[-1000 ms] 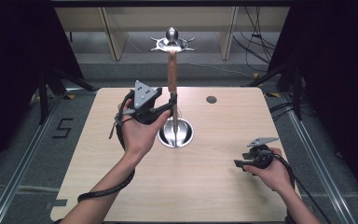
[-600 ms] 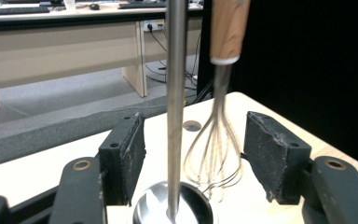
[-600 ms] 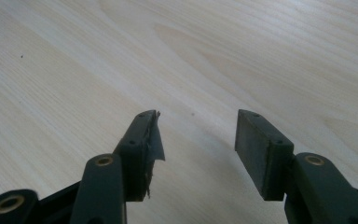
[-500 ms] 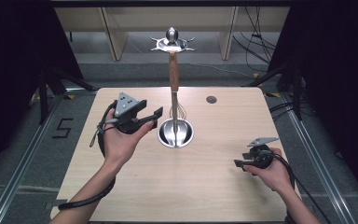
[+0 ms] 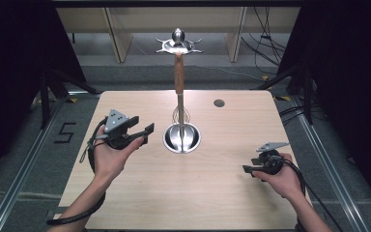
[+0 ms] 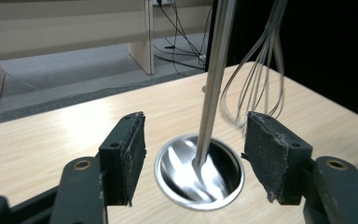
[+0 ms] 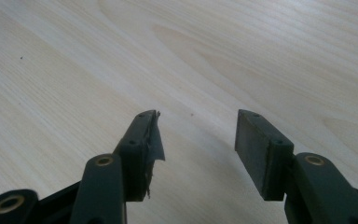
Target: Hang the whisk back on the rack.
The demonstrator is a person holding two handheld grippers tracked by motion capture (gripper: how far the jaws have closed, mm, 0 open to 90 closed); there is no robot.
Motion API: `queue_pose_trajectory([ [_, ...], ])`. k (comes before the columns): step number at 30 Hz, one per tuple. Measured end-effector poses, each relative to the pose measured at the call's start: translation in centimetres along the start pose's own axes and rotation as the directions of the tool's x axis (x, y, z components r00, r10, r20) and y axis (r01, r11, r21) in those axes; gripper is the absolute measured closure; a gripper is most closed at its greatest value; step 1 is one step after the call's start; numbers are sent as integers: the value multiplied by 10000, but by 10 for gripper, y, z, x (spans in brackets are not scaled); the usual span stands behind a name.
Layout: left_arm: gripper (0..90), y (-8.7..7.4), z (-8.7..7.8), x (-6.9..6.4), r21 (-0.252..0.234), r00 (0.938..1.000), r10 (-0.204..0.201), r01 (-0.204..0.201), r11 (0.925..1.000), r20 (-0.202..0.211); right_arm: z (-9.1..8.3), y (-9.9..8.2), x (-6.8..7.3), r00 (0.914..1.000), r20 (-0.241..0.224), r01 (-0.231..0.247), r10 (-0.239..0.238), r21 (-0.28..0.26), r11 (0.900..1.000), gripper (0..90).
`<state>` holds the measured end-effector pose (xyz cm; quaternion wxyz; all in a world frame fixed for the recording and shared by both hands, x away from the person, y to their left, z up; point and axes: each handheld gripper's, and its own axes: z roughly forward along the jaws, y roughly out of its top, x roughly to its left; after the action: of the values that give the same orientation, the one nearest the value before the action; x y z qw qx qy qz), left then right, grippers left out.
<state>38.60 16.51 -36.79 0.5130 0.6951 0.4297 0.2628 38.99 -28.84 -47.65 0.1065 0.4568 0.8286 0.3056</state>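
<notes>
High view, stand [image 5: 179, 87] upright, whisk [image 5: 180, 116] hanging handle-up, left tongs [image 5: 145, 134] and right tongs [image 5: 248, 169] agape, empty.

stand [image 5: 181, 137]: round steel base, upright wood-sleeved pole | whisk [image 5: 179, 114]: hanging beside pole | mid-table

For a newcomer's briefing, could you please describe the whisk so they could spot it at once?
Start at the wooden table and find the round steel base near its middle. A tall stand rises from it; the wire whisk hangs beside its pole, just above the base, the one looped-wire item there.
</notes>
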Motion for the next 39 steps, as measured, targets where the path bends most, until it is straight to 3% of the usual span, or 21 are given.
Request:
queue_pose_trajectory([
  [1,377,-7,-1,4,93,10000,67,-67,9999,-38,1,-1,-1,9998,45,181,-180,-58,9998,495],
  [4,374,-16,-2,9,204,9997,224,-223,9995,-36,1,-1,-1,9999,31,161,-161,-62,9999,495],
  [8,373,-37,-5,19,701,9987,475,-462,9965,-166,1,-1,-1,9998,31,174,-174,-62,9998,495],
  [10,372,-53,-6,24,948,9989,425,-403,9947,-215,0,0,0,10000,10,1,-1,17,10000,495],
  [11,372,-53,-6,24,948,9989,425,-403,9947,-215,0,0,0,10000,10,1,-1,17,10000,495],
  [12,372,-64,-7,29,1202,9987,433,-399,9920,-259,3,-1,0,10000,-26,-24,23,-289,9996,495],
  [19,374,-92,-8,44,1864,9992,305,-253,9822,-251,3,-1,1,9999,25,-157,157,-104,9998,495],
  [24,378,-99,-5,49,2063,9999,1,23,9785,-116,2,0,0,10000,-41,-13,13,-121,9999,495],
  [26,378,-103,-1,51,2320,9999,-166,173,9726,-49,2,0,0,9999,-8,136,-136,-197,9997,495],
  [27,379,-103,-1,51,2320,9999,-166,173,9726,-49,2,0,0,9999,-8,136,-136,-197,9997,495],
  [28,379,-103,-1,52,2585,9999,118,-123,9659,35,1,1,0,9998,13,209,-209,-17,9998,495],
  [30,379,-105,2,53,2716,9999,74,-96,9624,93,4,0,-1,9992,57,404,-403,-211,9990,495],
  [32,380,-106,2,54,2686,9999,119,-138,9631,89,3,1,0,9998,-52,200,-201,-141,9997,495],
  [34,382,-107,3,54,2689,10000,27,-20,9632,-25,3,1,0,9998,-52,209,-210,-191,9996,495],
  [35,383,-108,3,55,2825,9999,44,-13,9593,-102,4,0,-1,9993,48,367,-366,-244,9990,495],
  [36,383,-109,4,56,2833,9999,40,-6,9590,-115,2,1,-2,9992,46,408,-408,-39,9992,495],
  [39,383,-108,4,56,2793,9999,31,6,9602,-129,2,1,-2,9997,12,243,-243,-18,9997,495],
])
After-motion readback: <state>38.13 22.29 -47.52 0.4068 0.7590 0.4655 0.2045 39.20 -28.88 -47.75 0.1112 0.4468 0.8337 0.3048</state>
